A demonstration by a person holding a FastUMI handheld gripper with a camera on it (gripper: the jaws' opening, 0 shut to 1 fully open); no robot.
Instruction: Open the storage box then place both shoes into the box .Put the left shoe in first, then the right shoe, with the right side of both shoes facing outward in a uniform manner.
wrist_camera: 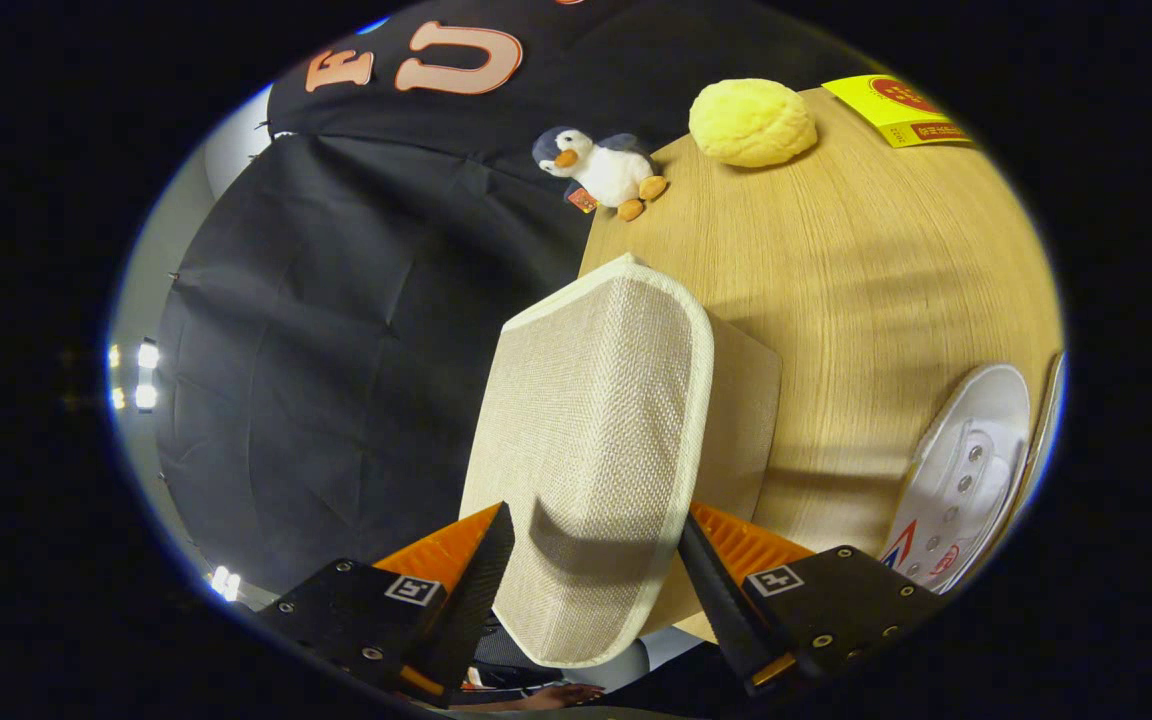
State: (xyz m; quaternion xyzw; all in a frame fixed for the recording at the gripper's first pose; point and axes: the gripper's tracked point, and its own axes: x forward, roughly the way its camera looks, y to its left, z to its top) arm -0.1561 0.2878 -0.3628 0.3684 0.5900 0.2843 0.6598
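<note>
- Two fingers of my gripper (591, 560) stand spread apart, with the woven lid flap (596, 440) of the storage box between them; whether both fingers press on the flap I cannot tell, as its lower edge hangs in front of the gap
- One finger sits at about seven o'clock from the flap's middle, the other at about five o'clock, each just beside a bound edge of the flap
- Lifted upright, the flap shows its coarse beige weave and pale binding, its rounded upper corner toward twelve o'clock
- Behind the flap, at about three o'clock from it, a plain beige wall of the storage box (741, 420) shows, touching the flap along its right edge
- Beneath the box runs a light wooden table (856, 280), spreading from twelve round to four o'clock of my fingers
- At about four o'clock, well apart from the box, lies a white shoe (966, 470) with metal eyelets and a red and blue mark near its lower end
- Beyond the flap, near twelve o'clock at the table's edge, sits a small plush penguin (601, 168)
- Near it, toward one o'clock, rests a yellow bun-shaped soft toy (751, 122)
- Farther toward two o'clock lies a yellow packet (896, 110)
- Below my fingers, near six o'clock, a person's hand (556, 695) shows dimly
</note>
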